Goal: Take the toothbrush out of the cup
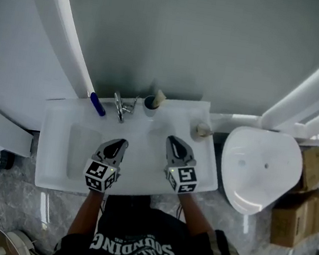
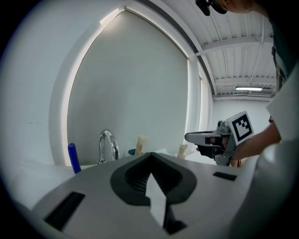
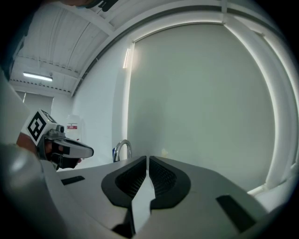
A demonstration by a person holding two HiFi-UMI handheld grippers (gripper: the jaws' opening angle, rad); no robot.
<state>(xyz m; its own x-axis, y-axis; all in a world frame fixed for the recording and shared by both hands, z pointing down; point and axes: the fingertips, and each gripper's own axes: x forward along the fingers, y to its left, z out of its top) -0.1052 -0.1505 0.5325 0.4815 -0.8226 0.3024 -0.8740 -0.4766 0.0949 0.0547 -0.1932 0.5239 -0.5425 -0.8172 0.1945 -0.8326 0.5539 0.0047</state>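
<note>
The left gripper (image 1: 121, 143) and the right gripper (image 1: 172, 139) both have their jaws pressed together, holding nothing, above the sink (image 1: 140, 177). At 12 o'clock from them stands the cup (image 1: 149, 102), with the toothbrush (image 1: 159, 98) inside, beside the tap (image 1: 121, 107).

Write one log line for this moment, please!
left gripper: shut, empty | right gripper: shut, empty | both: over sink, apart from cup | toothbrush: in cup, beside faucet
</note>
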